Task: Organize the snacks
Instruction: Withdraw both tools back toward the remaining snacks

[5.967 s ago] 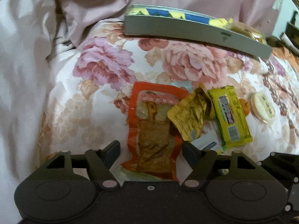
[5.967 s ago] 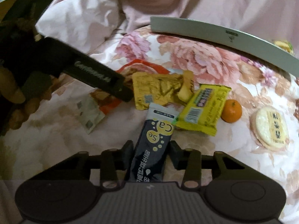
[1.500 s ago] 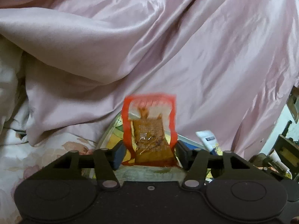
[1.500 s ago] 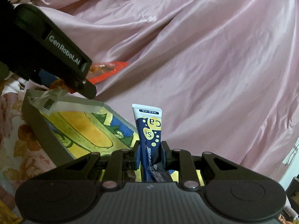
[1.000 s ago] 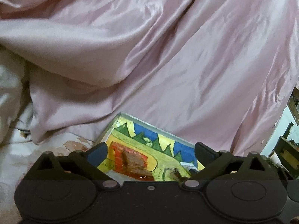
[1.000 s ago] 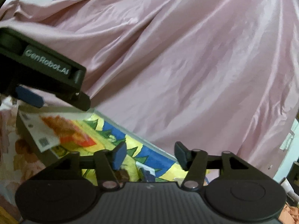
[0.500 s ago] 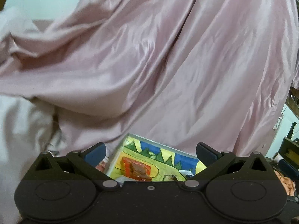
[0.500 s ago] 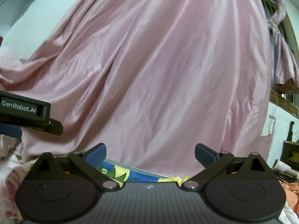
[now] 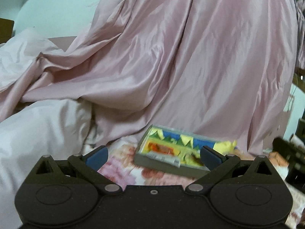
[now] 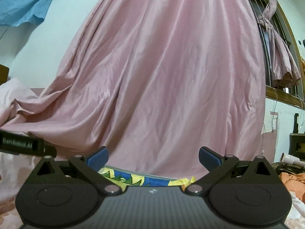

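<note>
L gripper (image 9: 153, 155) is seen w/ fingers spread wide, nothing held betw. them; blue pads (image 9: 96, 155) are visible on both tips. It is held above the floral bedsheet (image 9: 122, 164), pointed at a shallow grey box (image 9: 171, 167) w/ a cartoon print inside — yellow, blue, green. The box rests on the bed, its far side against the draped pink satin curtain (image 9: 181, 57).

Snacks in the box, L wrist view: an orange-red packet (image 9: 159, 147) is laid flat toward the left end, a white tube-like pack (image 9: 164, 156) lies along the near wall just in front of it, and a yellow wrapper (image 9: 225, 146) sticks up at the right end. The view is motion-blurred, so labels can't be read. A white pillow/duvet (image 9: 38, 126) is bunched at left. A dark object at the right edge (image 9: 289, 152) is too blurred to ID for sure.

R gripper (image 10: 153, 156) is likewise wide open and empty, tilted upward — most of its view is filled by the pink curtain (image 10: 162, 76), w/ pale wall and a blue cloth (image 10: 22, 5) top left, a barred window (image 10: 274, 28) at right. Only the far rim and printed interior of the box (image 10: 133, 178) are seen just past the gripper body, plus the yellow wrapper tip (image 10: 187, 181). The L gripper's side, marked "GenRobot.AI" (image 10: 21, 145), is seen at the left edge. Orange cloth (image 10: 293, 181) is seen lower right.
</note>
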The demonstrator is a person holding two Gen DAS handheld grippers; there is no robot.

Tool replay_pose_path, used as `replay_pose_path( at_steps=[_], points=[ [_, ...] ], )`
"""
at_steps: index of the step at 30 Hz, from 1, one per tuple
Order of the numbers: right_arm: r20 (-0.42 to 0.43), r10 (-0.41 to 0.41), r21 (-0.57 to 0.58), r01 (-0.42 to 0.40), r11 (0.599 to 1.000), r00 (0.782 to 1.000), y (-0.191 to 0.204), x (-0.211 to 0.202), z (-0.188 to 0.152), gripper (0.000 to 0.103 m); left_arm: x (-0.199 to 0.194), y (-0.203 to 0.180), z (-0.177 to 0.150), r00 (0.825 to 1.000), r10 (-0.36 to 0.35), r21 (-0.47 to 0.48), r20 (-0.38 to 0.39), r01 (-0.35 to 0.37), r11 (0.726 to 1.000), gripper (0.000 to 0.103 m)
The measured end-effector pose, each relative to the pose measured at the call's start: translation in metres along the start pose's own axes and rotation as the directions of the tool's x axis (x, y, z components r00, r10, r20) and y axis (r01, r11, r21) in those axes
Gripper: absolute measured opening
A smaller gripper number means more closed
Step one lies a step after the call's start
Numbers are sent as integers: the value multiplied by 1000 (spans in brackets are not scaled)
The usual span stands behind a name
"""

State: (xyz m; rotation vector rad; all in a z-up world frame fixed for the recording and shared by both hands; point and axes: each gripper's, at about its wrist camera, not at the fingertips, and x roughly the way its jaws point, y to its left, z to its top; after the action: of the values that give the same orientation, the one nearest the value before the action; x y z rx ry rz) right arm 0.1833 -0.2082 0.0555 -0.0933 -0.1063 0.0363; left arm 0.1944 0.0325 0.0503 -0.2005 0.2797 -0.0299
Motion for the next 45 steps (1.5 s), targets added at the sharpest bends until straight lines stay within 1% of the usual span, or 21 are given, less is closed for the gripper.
replay_pose_path(
  at_steps=[3,8,11,15,20,25,29,32,34,36,37,38,40,42,44,45],
  points=[
    [-3,9,4,-9,1000,1000,0,-16,1,103,-15,7,-12,1000,16,13,-27,-15,1000,102],
    [-26,16,13,-16,1000,1000,0,-37,2,103,-35,18,-25,997,34,9,-64,-34,999,102],
    [-50,22,10,-21,1000,999,2,-49,0,103,-43,20,-30,996,38,18,-77,-36,999,102],
    [-102,27,-9,-28,1000,994,5,-66,-5,103,-53,21,-42,993,37,26,-108,-34,999,102],
    [-192,46,-28,-53,998,980,8,-79,-13,103,-62,20,-59,985,33,45,-172,-25,999,102],
    [-258,51,-48,-66,997,965,9,-92,-18,103,-68,20,-68,977,35,53,-211,-25,998,102],
    [-317,44,-66,-68,995,947,10,-98,-23,103,-68,17,-73,969,25,61,-246,-10,998,102],
    [-370,32,-75,-65,995,929,9,-98,-26,103,-66,15,-75,963,17,67,-269,1,998,102],
    [-412,24,-75,-60,995,911,7,-96,-30,103,-64,13,-78,958,12,70,-285,9,997,102],
    [-461,15,-74,-56,996,887,5,-93,-34,103,-61,11,-80,952,7,71,-306,15,997,102],
    [-489,10,-73,-53,996,872,5,-90,-37,103,-60,10,-81,947,3,69,-321,20,997,102],
    [-513,8,-71,-52,996,858,4,-88,-39,103,-58,10,-83,940,-2,63,-340,25,998,102],
    [-567,11,-58,-53,997,824,2,-81,-44,103,-53,11,-88,922,-18,43,-387,37,998,102],
    [-602,22,-44,-61,997,798,1,-76,-48,103,-49,11,-93,902,-28,25,-431,43,999,102],
    [-634,43,-25,-76,997,772,-1,-71,-50,103,-44,10,-97,886,-38,19,-461,53,998,102],
    [-650,58,-12,-87,996,758,-2,-67,-52,103,-43,9,-99,882,-41,21,-470,58,998,102]
  ],
)
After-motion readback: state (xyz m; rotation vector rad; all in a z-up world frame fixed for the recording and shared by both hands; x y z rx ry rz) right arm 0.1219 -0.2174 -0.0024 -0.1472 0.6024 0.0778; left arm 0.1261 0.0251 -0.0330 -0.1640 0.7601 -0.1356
